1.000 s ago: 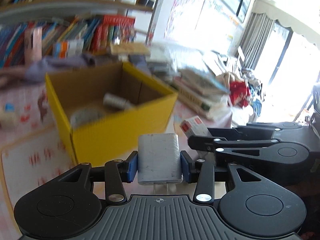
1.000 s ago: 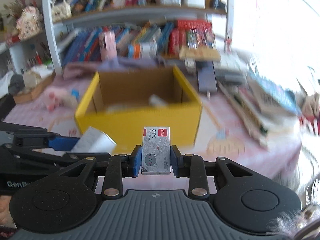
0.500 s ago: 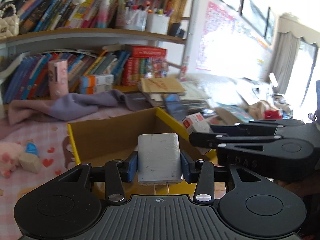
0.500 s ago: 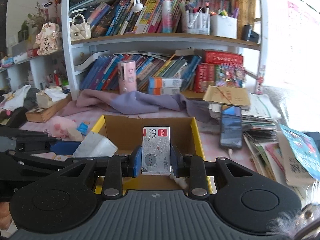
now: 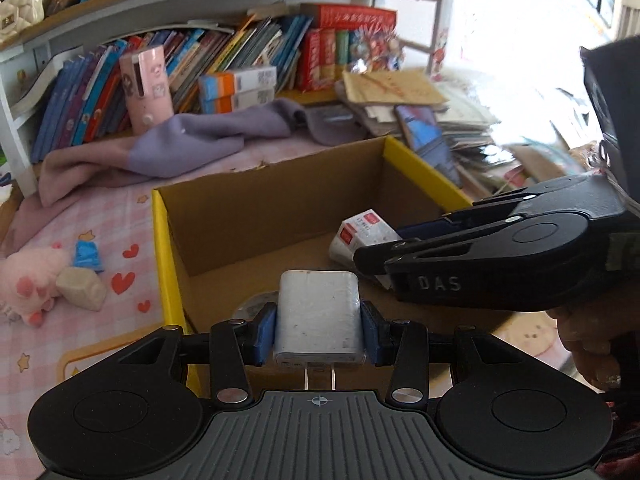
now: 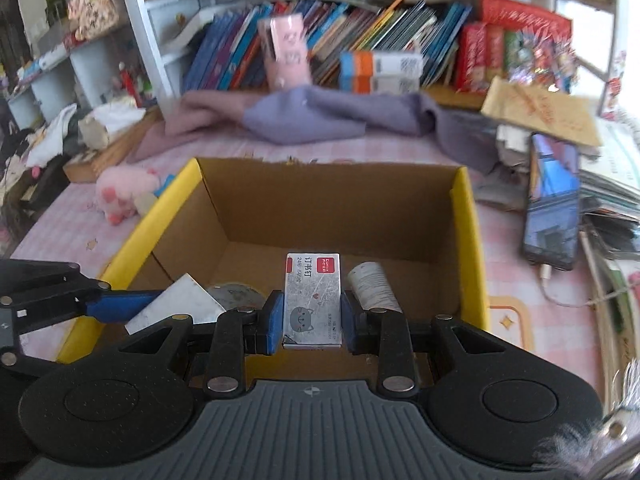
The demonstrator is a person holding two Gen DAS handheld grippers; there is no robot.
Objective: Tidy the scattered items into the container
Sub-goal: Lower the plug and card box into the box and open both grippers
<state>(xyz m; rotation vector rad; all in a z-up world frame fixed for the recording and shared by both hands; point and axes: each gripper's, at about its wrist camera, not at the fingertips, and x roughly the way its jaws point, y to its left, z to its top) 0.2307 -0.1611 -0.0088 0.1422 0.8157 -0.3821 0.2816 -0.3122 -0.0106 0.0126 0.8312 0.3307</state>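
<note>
Over the yellow box point(image 6: 468, 240), both tools have moved in, loads still clamped

Both grippers, left gripper point(image 5: 319, 330) and right gripper point(image 6: 308, 322), are matte black with blue pads and silver screws. Ribbed grey housing below. "DAS" lettering, possibly partial, marks the right one's side.

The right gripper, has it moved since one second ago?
Yes. The right gripper with its staples box advanced from before the yellow box to over it.
</note>
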